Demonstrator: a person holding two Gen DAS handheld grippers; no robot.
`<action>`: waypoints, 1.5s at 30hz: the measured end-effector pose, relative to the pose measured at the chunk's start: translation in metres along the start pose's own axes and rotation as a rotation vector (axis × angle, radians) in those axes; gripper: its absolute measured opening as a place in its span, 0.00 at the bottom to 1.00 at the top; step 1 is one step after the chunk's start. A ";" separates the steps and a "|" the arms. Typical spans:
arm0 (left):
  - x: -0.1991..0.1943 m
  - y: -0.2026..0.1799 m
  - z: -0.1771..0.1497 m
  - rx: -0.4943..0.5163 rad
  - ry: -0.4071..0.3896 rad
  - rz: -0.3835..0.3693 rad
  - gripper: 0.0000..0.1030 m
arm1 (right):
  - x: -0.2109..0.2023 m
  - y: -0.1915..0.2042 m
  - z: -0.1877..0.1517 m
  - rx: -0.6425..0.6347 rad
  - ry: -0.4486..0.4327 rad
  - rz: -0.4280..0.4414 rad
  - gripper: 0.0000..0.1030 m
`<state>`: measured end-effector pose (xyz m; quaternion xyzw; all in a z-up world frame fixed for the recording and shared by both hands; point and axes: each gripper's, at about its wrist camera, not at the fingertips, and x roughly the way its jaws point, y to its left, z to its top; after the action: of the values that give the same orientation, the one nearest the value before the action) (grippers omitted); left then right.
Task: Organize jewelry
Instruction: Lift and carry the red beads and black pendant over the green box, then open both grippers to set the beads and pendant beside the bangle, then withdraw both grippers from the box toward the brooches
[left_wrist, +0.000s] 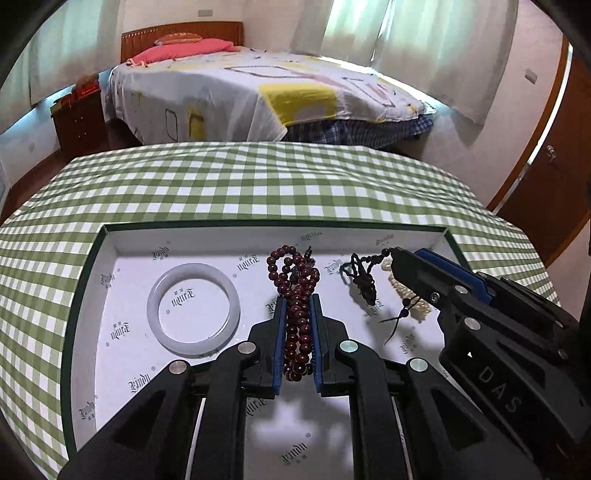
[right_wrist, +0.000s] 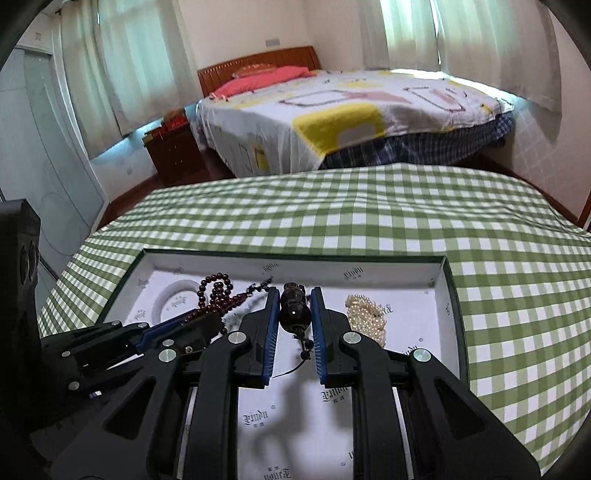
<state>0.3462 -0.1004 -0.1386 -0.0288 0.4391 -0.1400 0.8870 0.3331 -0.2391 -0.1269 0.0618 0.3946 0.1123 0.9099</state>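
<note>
Left tongs (left_wrist: 298, 299): nearly closed, blue pads pinching the dark red bead string (left_wrist: 295, 291) along its length; upper loops of the string lie on the tray floor beyond the tips.

Right tongs (right_wrist: 291, 291): narrow gap, clamped on a dark carved pendant (right_wrist: 293, 308) (cord with small beads trailing back between the pads). In the left wrist view, the pendant's knotted cord hangs off the tip, over the tray.

Shallow white-lined tray (left_wrist: 258, 230) with dark green rim, printed paper lining, sitting on the counter (left_wrist: 258, 177) under green gingham cloth.

Pale jade-like bangle (left_wrist: 193, 308) flat in the left part of the tray, apart from the beads. Pearl strand (right_wrist: 365, 319) heaped in the right part, just beside the right tongs.

Both tongs side by side over the tray, angled downward.

Background: bed (left_wrist: 258, 96) with patterned cover, pink pillow, curtains.
</note>
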 end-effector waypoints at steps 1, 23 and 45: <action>0.001 -0.001 0.000 0.005 0.005 -0.003 0.13 | 0.003 -0.001 -0.001 0.003 0.017 0.005 0.17; -0.030 0.019 -0.007 -0.081 -0.119 -0.061 0.62 | -0.034 -0.011 -0.005 0.021 -0.056 -0.035 0.28; -0.126 0.023 -0.083 -0.026 -0.291 0.041 0.64 | -0.140 0.000 -0.092 0.034 -0.177 -0.115 0.28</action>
<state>0.2135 -0.0376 -0.0970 -0.0513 0.3083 -0.1107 0.9434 0.1726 -0.2720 -0.0906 0.0642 0.3174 0.0471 0.9450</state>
